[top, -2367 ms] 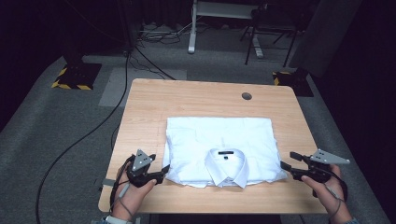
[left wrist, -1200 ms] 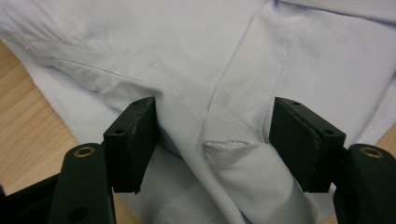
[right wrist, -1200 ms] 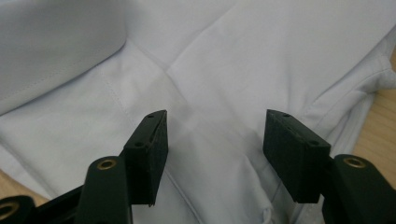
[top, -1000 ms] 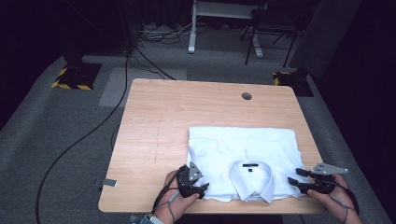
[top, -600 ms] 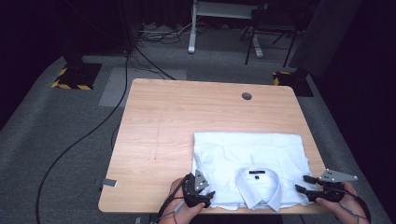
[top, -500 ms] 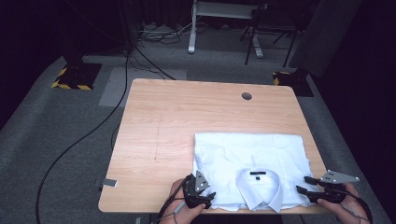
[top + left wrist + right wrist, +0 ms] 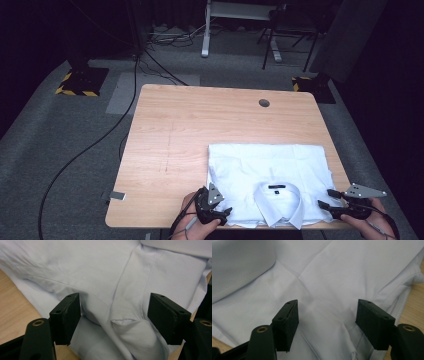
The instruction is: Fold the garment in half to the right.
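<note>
My left gripper (image 7: 222,214) and right gripper (image 7: 326,198) sit at the shirt's (image 7: 270,172) near corners; jaws on both have just been widening and stand apart, cloth between them but unpressed. The folded shirt lies at the table's (image 7: 200,125) near-right corner. To release cleanly I should back off level, without snagging folds. White woven cotton, soft creases; stiff collar (image 7: 277,200); pale wood-grain top.

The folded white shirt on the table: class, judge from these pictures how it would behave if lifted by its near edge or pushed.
The folded white shirt is thin, creased cloth, so it would probably sag and unfold if lifted by one edge. It looks light. Lying flat on the smooth wooden table, it would likely slide or bunch up when pushed, never roll or tip.
</note>
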A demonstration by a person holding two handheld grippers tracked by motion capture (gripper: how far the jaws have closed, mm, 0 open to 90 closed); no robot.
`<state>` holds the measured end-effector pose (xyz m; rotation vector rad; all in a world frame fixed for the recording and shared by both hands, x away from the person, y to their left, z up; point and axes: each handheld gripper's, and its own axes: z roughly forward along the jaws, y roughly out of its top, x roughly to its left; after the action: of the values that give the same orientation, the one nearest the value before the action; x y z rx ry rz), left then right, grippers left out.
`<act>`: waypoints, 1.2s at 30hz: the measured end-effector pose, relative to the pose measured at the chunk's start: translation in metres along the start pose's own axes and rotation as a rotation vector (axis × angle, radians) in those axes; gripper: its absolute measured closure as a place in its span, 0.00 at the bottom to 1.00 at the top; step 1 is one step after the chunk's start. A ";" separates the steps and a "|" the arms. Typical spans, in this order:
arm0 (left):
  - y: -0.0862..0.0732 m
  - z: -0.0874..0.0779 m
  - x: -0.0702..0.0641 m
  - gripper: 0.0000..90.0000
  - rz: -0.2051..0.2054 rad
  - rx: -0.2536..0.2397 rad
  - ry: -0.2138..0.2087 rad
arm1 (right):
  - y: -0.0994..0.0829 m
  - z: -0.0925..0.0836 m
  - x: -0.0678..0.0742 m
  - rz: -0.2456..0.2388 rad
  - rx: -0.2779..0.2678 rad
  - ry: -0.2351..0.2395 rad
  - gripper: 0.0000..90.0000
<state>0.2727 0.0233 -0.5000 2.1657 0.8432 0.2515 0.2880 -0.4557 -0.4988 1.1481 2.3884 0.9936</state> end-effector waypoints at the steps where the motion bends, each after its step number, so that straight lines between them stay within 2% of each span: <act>1: 0.002 -0.002 0.001 0.30 -0.003 -0.010 0.003 | 0.000 0.000 0.000 0.002 -0.002 0.001 0.39; 5: 0.011 -0.009 0.009 0.29 0.001 -0.048 0.011 | -0.001 0.000 0.000 0.001 -0.007 0.001 0.39; 11: 0.023 -0.015 0.023 0.29 0.008 -0.069 0.041 | -0.001 0.000 -0.001 0.001 -0.008 0.004 0.39; 14: 0.028 -0.017 0.030 0.29 -0.003 -0.086 0.052 | -0.002 0.000 -0.001 -0.001 -0.013 0.005 0.39; 21: 0.041 -0.015 0.049 0.29 -0.001 -0.099 0.081 | -0.008 0.000 -0.001 -0.003 -0.056 0.010 0.39; 29: 0.056 -0.010 0.071 0.29 -0.013 -0.116 0.116 | -0.008 0.000 -0.001 0.000 -0.059 0.006 0.39; 36: 0.069 -0.008 0.089 0.29 -0.031 -0.142 0.143 | -0.012 0.000 -0.001 0.001 -0.087 0.007 0.39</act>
<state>0.3708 0.0528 -0.4522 2.0192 0.9097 0.4413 0.2819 -0.4618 -0.5071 1.1170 2.3253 1.0922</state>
